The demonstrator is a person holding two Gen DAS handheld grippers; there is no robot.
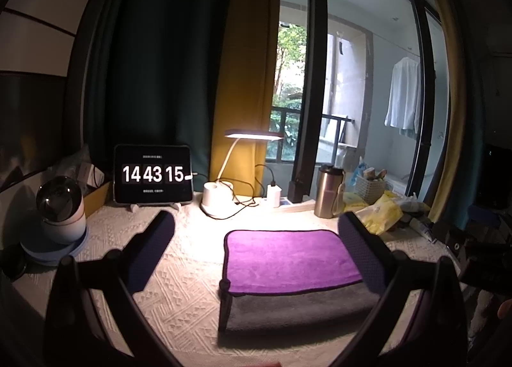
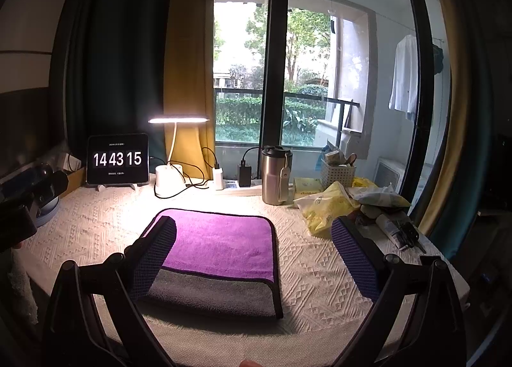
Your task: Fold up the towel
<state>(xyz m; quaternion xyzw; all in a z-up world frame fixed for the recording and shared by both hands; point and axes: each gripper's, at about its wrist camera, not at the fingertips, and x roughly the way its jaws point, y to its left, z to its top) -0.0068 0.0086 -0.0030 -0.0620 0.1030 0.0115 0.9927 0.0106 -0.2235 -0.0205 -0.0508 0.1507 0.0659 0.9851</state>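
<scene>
A towel (image 1: pixel 288 258), purple on top with a grey layer at its near side, lies folded flat on the cream textured tablecloth (image 1: pixel 179 296). It also shows in the right wrist view (image 2: pixel 220 242). My left gripper (image 1: pixel 256 235) is open and empty, held above the cloth, with the towel between its fingers toward the right one. My right gripper (image 2: pixel 252 239) is open and empty, with the towel under and beside its left finger (image 2: pixel 153 258). The left gripper's body shows at the left edge of the right wrist view (image 2: pixel 28 197).
At the back stand a tablet clock (image 1: pixel 153 173), a lit desk lamp (image 1: pixel 217 194), chargers with cables (image 1: pixel 273 194) and a steel tumbler (image 1: pixel 328 191). Yellow packets (image 2: pixel 326 207), a white basket (image 2: pixel 337 171) and small items crowd the right. A round humidifier (image 1: pixel 62 210) stands at left.
</scene>
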